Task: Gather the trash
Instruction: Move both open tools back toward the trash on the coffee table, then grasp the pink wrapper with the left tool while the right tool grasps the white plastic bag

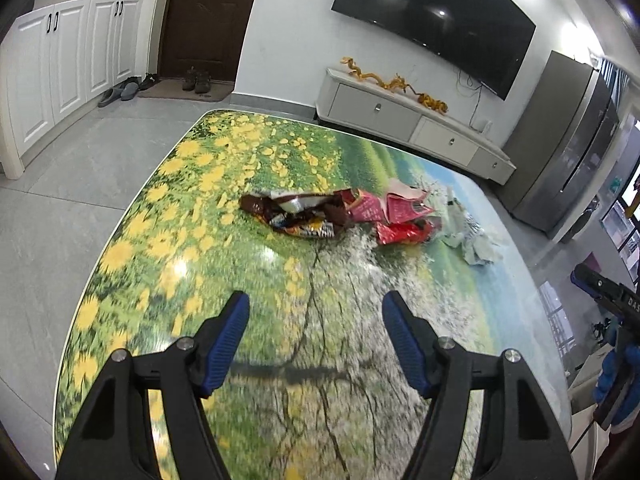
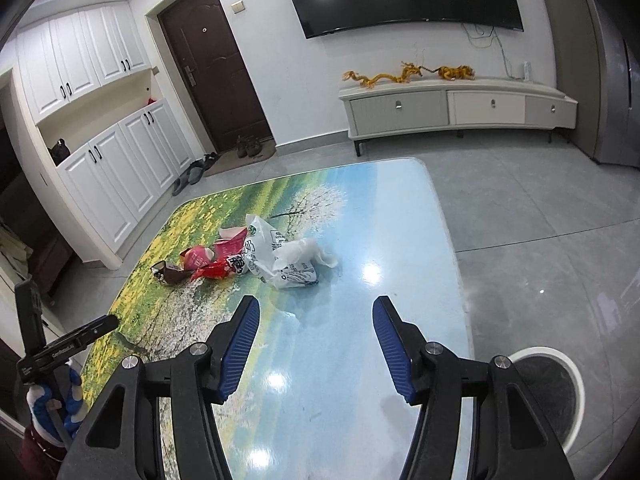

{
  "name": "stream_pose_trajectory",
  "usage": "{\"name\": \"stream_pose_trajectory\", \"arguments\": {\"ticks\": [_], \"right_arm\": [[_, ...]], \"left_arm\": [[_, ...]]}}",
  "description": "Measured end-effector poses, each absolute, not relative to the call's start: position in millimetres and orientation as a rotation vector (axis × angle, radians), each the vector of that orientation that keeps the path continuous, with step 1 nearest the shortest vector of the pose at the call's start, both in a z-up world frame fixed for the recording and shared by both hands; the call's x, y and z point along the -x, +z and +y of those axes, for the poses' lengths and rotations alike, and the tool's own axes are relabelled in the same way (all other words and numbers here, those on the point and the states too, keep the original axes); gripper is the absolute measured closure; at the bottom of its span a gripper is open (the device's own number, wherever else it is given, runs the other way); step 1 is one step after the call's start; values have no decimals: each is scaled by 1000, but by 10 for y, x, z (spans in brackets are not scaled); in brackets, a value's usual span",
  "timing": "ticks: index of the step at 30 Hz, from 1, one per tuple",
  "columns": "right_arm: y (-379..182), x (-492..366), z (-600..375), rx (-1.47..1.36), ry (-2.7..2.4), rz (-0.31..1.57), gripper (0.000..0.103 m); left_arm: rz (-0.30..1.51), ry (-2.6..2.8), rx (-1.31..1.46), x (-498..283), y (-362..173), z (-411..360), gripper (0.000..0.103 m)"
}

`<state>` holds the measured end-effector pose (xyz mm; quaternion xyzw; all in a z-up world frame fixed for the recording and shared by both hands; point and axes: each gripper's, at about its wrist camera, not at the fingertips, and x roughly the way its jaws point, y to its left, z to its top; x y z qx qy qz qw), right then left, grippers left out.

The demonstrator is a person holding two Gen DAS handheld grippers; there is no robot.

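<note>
Left wrist view: the left gripper [image 1: 316,312], jaws apart and empty, hangs above a table [image 1: 132,280] printed with a flowered landscape; mid-table lies a row of trash, a crumpled brown wrapper [image 1: 294,216] touching red wrappers [image 1: 390,216], a white bag [image 1: 474,242] beyond. Right wrist view: the right gripper [image 2: 316,318], jaws likewise apart and empty, faces the white printed bag [image 2: 280,260], nearest, with the red and brown wrappers behind; a white-rimmed bin [image 2: 560,396] stands beside the table.

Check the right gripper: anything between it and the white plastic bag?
Nothing: in the right wrist view only bare glossy table separates the open right gripper from the white plastic bag.
</note>
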<state>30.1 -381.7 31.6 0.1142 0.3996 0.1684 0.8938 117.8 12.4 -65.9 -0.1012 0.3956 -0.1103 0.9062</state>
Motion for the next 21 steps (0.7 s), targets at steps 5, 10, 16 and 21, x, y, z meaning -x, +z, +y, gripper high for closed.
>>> {"name": "stream_pose_trajectory", "arguments": {"ticks": [5, 10, 16, 21], "right_arm": [[194, -457, -3778, -246, 382, 839, 46], [86, -574, -3802, -273, 401, 846, 46], [34, -782, -3797, -324, 428, 849, 46], [17, -995, -3698, -326, 451, 850, 46]], "left_arm": [[805, -230, 163, -1368, -618, 6, 36], [804, -299, 98, -1618, -524, -259, 37], [825, -394, -8, -2116, -420, -677, 40], [878, -457, -98, -2540, -434, -975, 40]]}}
